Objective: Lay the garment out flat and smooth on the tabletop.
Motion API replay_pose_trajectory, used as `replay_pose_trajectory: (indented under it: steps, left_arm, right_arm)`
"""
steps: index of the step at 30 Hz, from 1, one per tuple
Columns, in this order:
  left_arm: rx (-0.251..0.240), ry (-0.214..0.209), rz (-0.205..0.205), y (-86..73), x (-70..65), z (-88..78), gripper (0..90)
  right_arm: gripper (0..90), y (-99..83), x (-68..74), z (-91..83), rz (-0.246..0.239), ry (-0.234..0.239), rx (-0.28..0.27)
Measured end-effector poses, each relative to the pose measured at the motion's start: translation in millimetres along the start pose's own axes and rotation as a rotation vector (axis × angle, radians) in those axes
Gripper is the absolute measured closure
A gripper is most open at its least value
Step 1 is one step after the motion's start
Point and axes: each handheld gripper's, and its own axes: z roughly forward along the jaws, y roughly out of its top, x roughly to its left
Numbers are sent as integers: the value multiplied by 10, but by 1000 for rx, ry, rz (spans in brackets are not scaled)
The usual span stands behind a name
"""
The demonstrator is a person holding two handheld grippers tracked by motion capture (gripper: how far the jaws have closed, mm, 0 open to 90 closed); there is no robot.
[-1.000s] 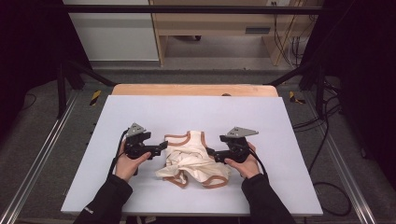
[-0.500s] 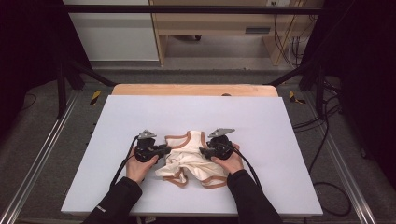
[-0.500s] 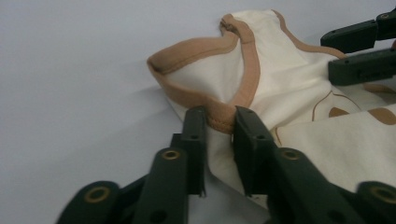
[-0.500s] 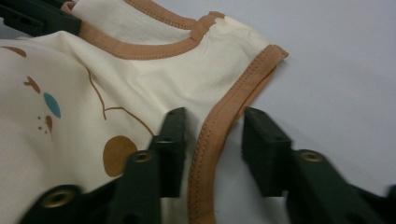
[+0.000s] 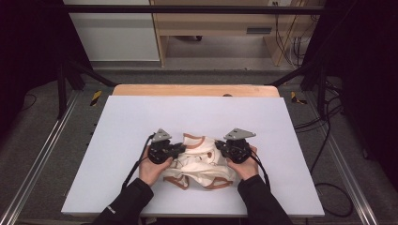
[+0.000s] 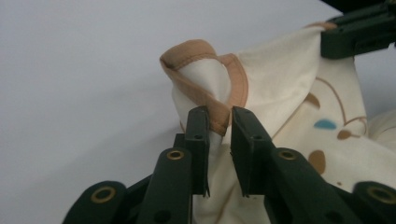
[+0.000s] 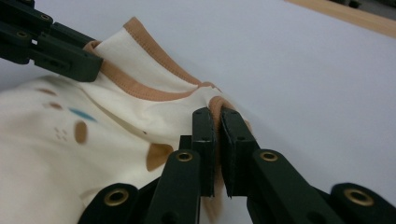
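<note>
Low in the high view's centre, both hands angle inward: the left gripper (image 5: 179,149) and right gripper (image 5: 219,149) each pinch the cream, tan-trimmed cloth garment (image 5: 199,164).

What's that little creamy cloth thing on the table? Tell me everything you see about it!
It is a small garment of soft, cream fabric, with tan-brown bands sewn along its edges and a print of brown shapes plus one blue spot. It lies crumpled and bunched on the white table, near the front middle. The left claw pinches one tan-edged corner, and the right claw is clamped on another tan edge, so the cloth is held from both sides.
</note>
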Motion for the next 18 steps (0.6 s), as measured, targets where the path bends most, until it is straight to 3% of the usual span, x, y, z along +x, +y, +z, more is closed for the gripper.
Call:
replay_pose_trajectory:
  steps: [2,3,4,7,8,13,15,17,18]
  left_arm:
    - [19,-24,5,-34,-35,92,713]
    - [15,-33,-1,-37,-27,100,653]
    - [12,-36,-9,-33,-8,95,653]
    - [-24,-19,-26,16,99,-42,502]
    - [-41,-8,-30,36,145,-101,403]
    - [-104,88,-58,63,390,-270,323]
    - [-89,109,-65,42,447,-208,315]
    - [-58,123,-56,12,461,-87,315]
    - [-44,120,-53,-3,457,-13,316]
  right_arm:
    - [839,-145,-48,-35,11,-2,53]
    - [832,-258,-88,-33,16,-1,97]
    - [832,-258,-88,-33,16,-1,97]
    - [797,-361,-135,18,47,16,169]
    - [744,-351,-118,38,39,27,175]
    - [521,-216,-102,-18,24,23,67]
    - [450,-158,-143,-12,43,10,19]
    - [446,-140,-172,10,53,5,8]
    - [427,-137,-235,86,82,-7,10]
